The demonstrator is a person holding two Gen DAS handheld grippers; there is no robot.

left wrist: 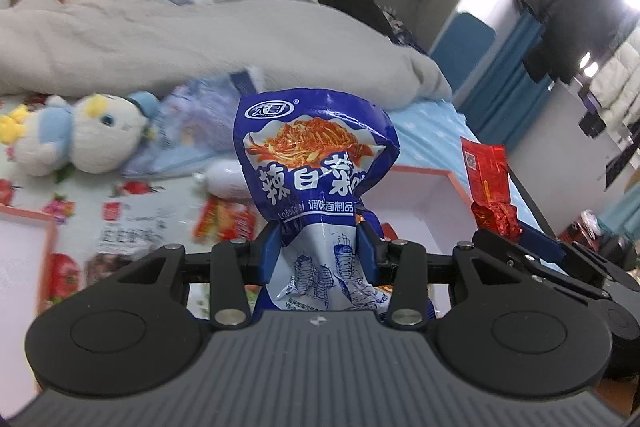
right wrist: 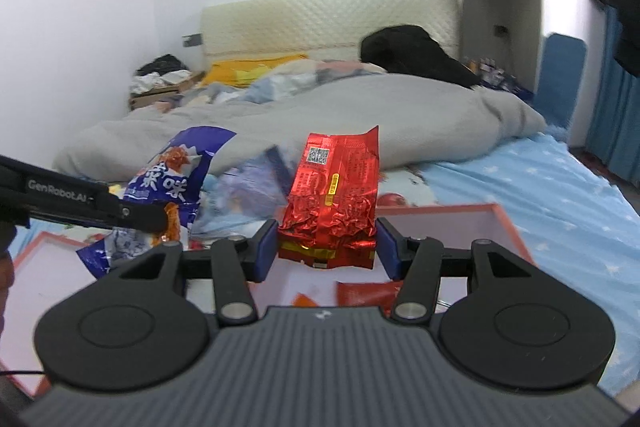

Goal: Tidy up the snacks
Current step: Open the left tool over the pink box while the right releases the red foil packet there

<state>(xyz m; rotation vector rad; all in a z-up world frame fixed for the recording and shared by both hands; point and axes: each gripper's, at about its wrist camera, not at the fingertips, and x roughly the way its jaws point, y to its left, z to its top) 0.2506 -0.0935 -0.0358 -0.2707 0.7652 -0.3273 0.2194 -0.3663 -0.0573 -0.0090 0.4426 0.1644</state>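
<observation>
My left gripper (left wrist: 320, 243) is shut on a blue and white snack bag (left wrist: 316, 163) and holds it upright above the bed. My right gripper (right wrist: 326, 239) is shut on a red foil packet (right wrist: 334, 195), held upright over a pink-rimmed white box (right wrist: 508, 223). The red foil packet also shows in the left wrist view (left wrist: 486, 183) at the right, above the same box (left wrist: 424, 195). The blue bag also shows in the right wrist view (right wrist: 176, 183) at the left, pinched by the left gripper.
A second pink-rimmed white tray (left wrist: 24, 251) lies at the left. Loose snack packets (left wrist: 224, 219), a white sausage pack (left wrist: 226, 179) and a plush toy (left wrist: 80, 139) lie on the bed sheet. A grey duvet (left wrist: 200, 43) lies behind. Red packets (right wrist: 368, 293) lie inside the right box.
</observation>
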